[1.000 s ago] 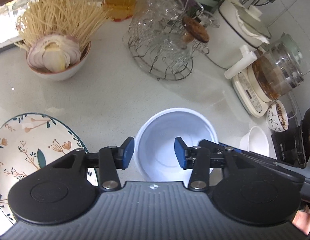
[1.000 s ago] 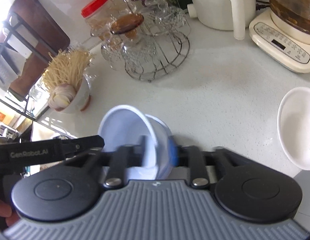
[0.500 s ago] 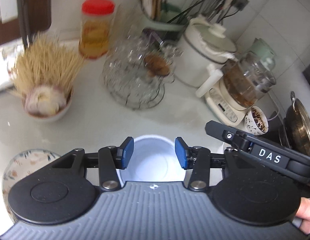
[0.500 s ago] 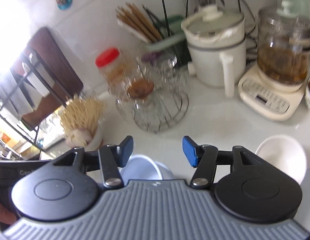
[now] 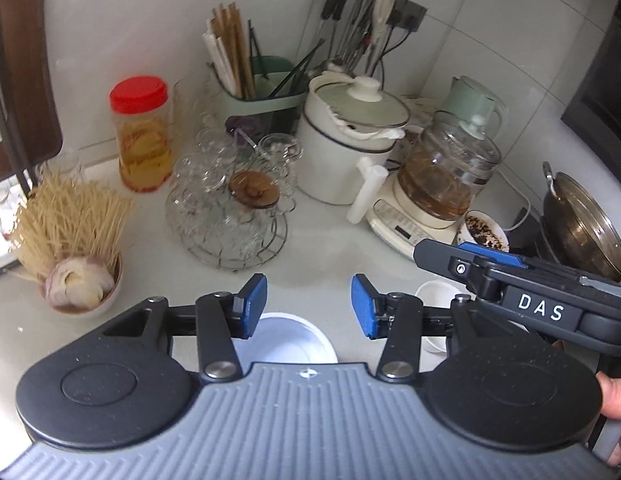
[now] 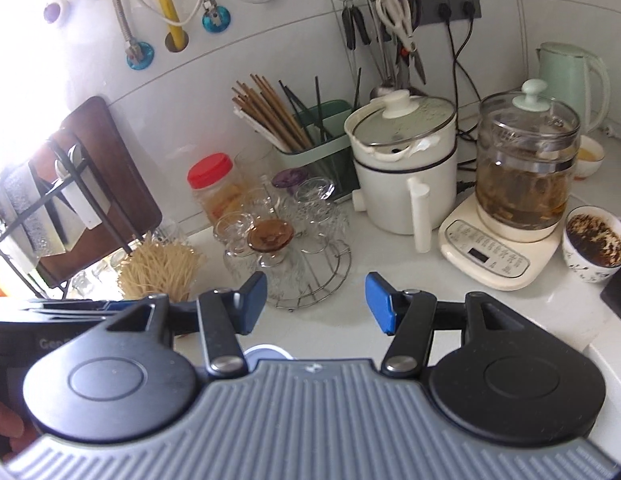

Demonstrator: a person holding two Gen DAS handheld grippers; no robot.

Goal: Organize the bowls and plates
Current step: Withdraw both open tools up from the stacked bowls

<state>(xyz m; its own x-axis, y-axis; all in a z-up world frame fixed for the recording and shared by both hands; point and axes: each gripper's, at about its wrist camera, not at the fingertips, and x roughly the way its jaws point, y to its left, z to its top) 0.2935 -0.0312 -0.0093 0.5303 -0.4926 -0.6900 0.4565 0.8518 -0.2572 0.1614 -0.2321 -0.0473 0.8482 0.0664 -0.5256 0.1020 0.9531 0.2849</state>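
The white bowl point(image 5: 288, 334) is set down on the counter point(image 5: 318, 276), just under the left gripper point(image 5: 308, 316). Nothing is held: its claw is kept partly wide, and so is the right gripper point(image 6: 316, 302). A small white dish point(image 5: 434, 294) nearby is probably left to be tidied.
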